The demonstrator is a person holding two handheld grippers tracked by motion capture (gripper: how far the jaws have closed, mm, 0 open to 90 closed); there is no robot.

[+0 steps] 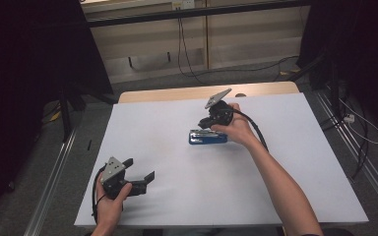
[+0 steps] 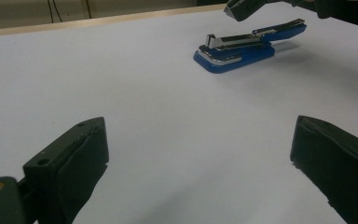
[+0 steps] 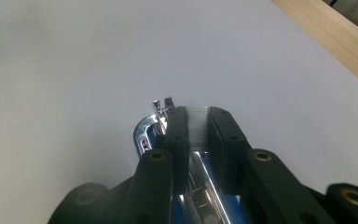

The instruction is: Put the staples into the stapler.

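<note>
Lying near the middle of the white table (image 1: 177, 162), the blue stapler (image 1: 206, 137) has its metal top arm pinched between the nearly closed jaws of the right gripper (image 3: 193, 126). Well apart, near the front-left edge, the left gripper (image 1: 140, 172) rests with jaws spread wide, grasping nothing.

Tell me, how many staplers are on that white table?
1. The blue stapler lies near the middle of the white table, under the right claw, whose jaws straddle its metal top; nothing seems to hide another.
</note>
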